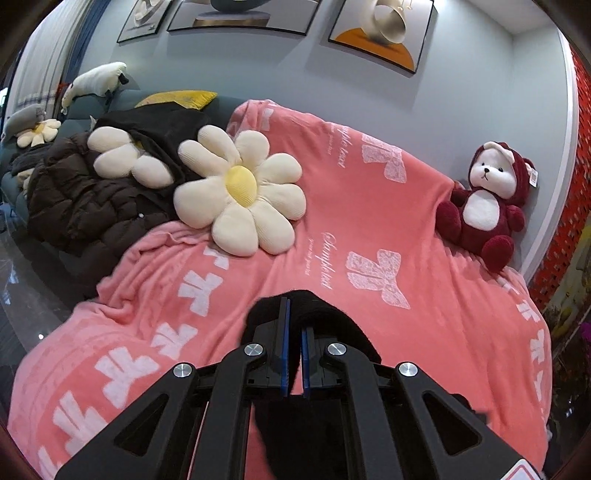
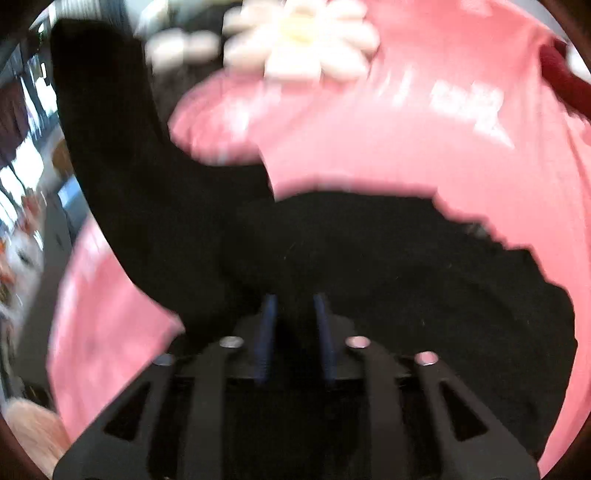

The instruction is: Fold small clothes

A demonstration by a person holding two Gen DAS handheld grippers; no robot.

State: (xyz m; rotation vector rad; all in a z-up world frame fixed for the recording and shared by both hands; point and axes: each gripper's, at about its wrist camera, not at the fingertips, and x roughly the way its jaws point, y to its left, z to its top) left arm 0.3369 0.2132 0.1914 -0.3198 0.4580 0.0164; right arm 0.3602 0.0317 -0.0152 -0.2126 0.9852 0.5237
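Now both grippers, left and right, have jaws clamped on black garment edges above the pink blanket.

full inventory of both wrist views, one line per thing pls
black garment: 1, black, on the blanket, gripped by both grippers
blanket: 1, pink with white bows, draped over the sofa
flower cushions: 3, cream, one on the blanket, one on the jacket, one far left
plush bear: 1, dark red and white, right end against the wall
puffer jacket: 1, dark brown, left of the blanket
framed pictures: 3, on the grey wall
left gripper: 1, black, blue pads, shut on the garment
right gripper: 1, black, blurred, garment between its fingers
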